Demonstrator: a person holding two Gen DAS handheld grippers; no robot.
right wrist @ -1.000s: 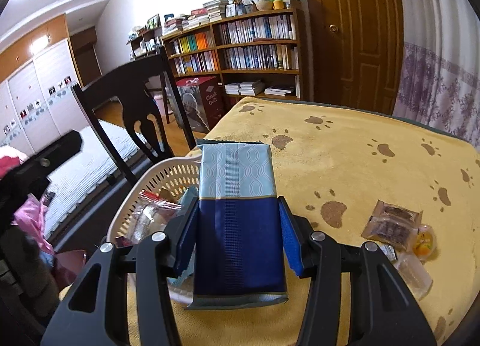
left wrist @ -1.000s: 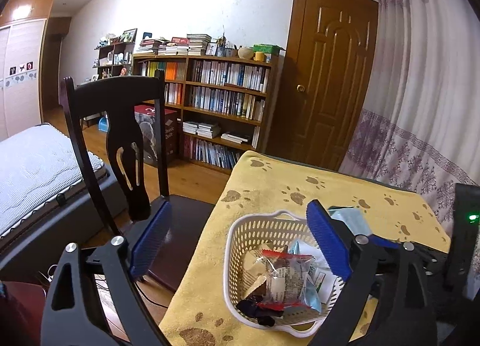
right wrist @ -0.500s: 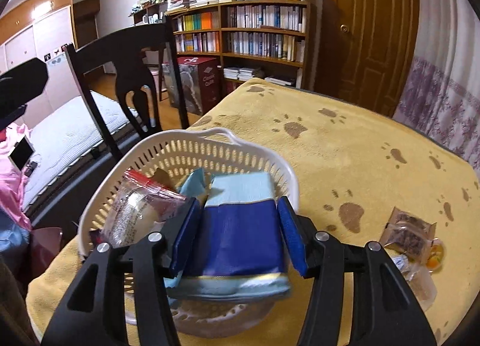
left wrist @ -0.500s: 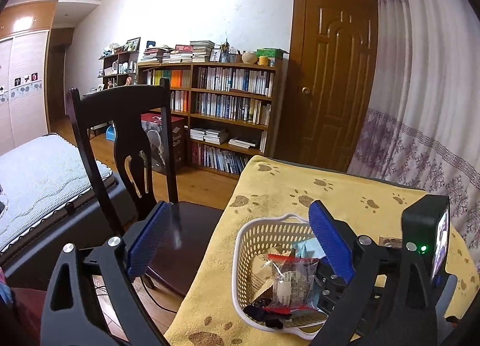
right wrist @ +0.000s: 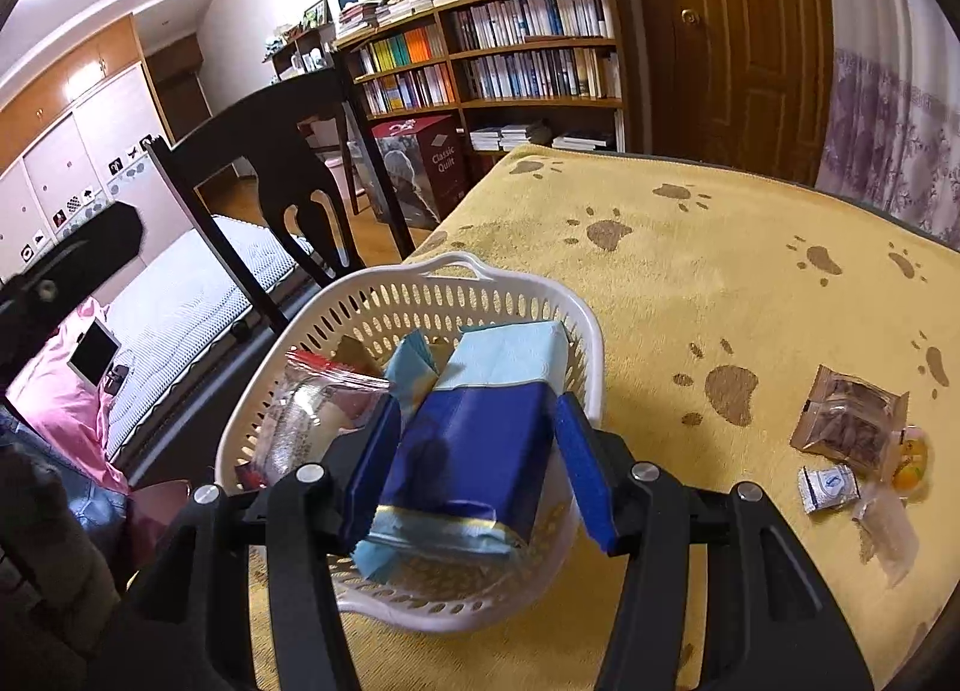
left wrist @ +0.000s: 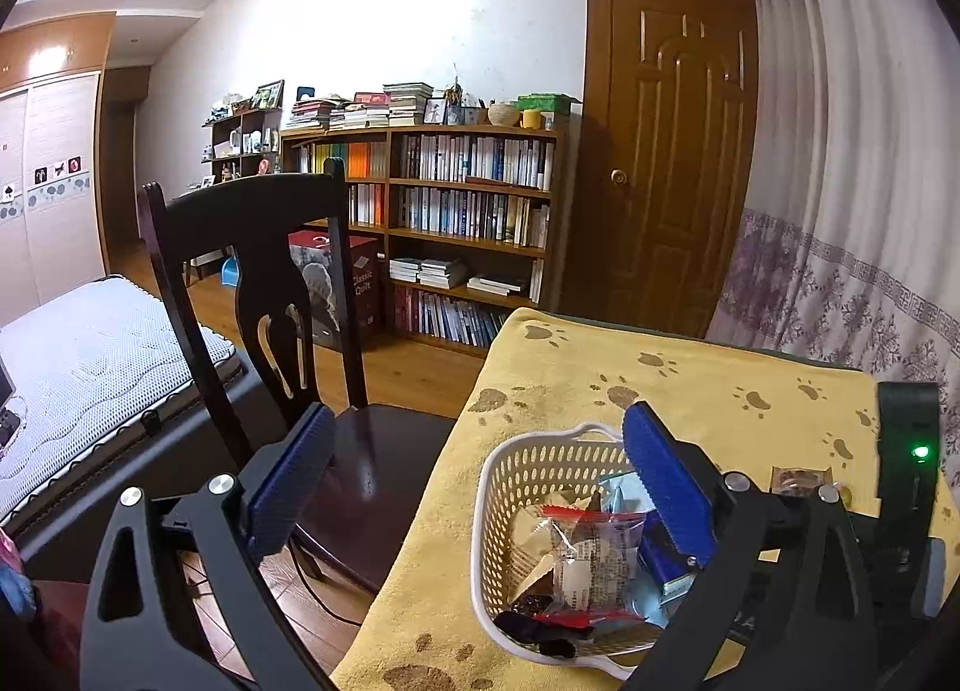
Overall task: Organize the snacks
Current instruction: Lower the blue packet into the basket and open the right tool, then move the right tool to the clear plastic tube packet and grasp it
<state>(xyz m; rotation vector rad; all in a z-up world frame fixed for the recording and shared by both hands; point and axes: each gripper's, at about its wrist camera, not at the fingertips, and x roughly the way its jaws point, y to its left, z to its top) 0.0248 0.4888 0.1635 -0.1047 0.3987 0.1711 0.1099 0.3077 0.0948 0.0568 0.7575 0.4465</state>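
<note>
Right claw [right wrist: 477, 466] spread either side of blue packet [right wrist: 474, 451], now lying in basket [right wrist: 591, 331]. Left claw [left wrist: 474, 487] gaping, empty. I'd fetch loose snacks [right wrist: 849, 421] right of basket next.

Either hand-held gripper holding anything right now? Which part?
Left hand-held gripper: open, empty. Right hand-held gripper: fingers flank the blue snack pack over the basket, left touching, right gapped; released.

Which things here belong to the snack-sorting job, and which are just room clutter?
Job: white basket; blue packet between the right gripper pads; brown snack pouch; small white sweet.

Clutter: chair; bookshelf; door.
</note>
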